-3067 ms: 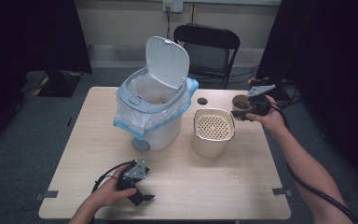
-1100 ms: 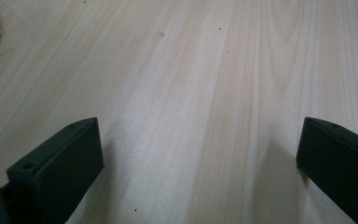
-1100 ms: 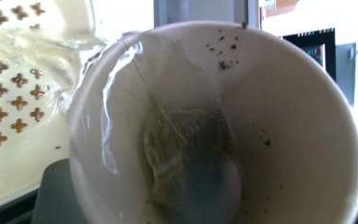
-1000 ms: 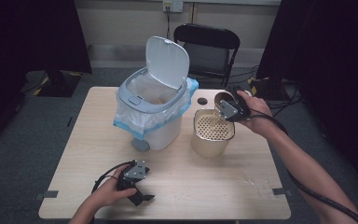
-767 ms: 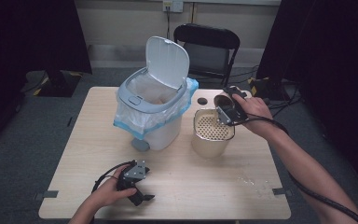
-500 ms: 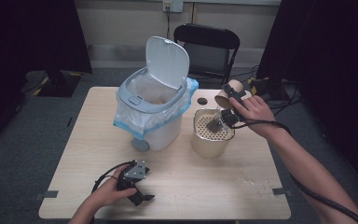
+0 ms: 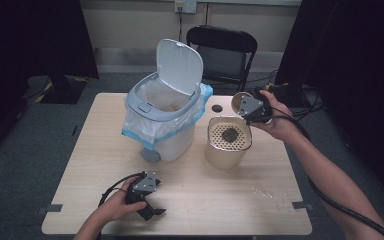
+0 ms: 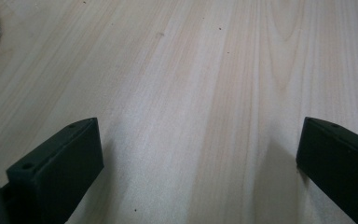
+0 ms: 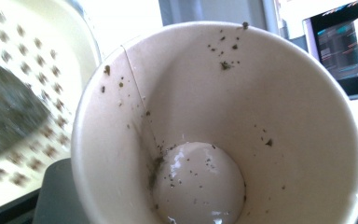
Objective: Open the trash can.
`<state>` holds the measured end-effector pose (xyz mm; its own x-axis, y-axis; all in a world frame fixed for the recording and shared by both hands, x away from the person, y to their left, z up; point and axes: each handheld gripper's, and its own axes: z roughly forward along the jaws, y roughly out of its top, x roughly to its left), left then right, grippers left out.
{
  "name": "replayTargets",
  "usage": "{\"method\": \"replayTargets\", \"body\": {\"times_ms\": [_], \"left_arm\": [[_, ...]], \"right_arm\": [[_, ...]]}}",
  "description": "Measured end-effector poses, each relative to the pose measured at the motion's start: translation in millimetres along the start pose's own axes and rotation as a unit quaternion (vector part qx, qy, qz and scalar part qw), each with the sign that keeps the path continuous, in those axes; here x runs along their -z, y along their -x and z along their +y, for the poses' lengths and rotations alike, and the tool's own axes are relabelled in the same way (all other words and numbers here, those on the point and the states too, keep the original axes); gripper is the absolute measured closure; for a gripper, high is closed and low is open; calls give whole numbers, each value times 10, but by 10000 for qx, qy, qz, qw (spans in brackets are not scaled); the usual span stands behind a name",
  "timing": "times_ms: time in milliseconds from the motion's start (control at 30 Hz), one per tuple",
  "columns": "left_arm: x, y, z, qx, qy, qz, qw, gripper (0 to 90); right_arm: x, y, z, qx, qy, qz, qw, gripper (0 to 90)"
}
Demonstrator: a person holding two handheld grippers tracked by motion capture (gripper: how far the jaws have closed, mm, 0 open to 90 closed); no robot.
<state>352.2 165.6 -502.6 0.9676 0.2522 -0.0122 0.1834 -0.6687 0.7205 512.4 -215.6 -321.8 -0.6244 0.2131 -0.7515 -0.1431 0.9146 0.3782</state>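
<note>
High view: right gripper clamps a tipped paper cup above the strainer pot, a dark clump on its perforated insert. Left gripper rests splayed, empty. Risk: wet residue may drip onto the table.

A pale wooden counter fills the middle of the frame, standing on a grey carpeted floor. Behind it, at the upper centre, a black folding chair stands against a cream wall that carries a socket plate at the top edge. Black curtains hang at the upper left and down the right side, and a lit screen shows at the upper right of the right gripper view.
</note>
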Motion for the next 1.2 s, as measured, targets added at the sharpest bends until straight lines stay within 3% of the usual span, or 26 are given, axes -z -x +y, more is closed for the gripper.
{"method": "replayTargets", "body": {"times_ms": [100,167,267,500,667,833,1033,1200], "left_arm": [[2,-2,1,-7,-22,-12,10000,0],[2,-2,1,-6,-20,-8,10000,0],[2,-2,1,-7,-23,-4,10000,0],[2,-3,1,-10,-8,-15,10000,0],[1,-2,0,-8,-8,-15,10000,0],[2,-3,1,-12,-8,-14,10000,0],[1,-2,1,-9,-2,-17,10000,0],[8,-6,4,-26,-55,-31,10000,0]], "right_arm": [[14,69,-3,-613,158,411,9971,292],[12,105,-3,-1006,262,692,9922,291],[5,136,2,-1311,341,968,9860,291],[4,164,49,-1696,394,1393,9748,290],[9,186,59,-2127,481,1669,9616,290],[2,220,42,-2589,554,1952,9444,290],[5,262,35,-2737,569,2087,9372,289],[13,289,41,-2960,660,2220,9267,289]]}}
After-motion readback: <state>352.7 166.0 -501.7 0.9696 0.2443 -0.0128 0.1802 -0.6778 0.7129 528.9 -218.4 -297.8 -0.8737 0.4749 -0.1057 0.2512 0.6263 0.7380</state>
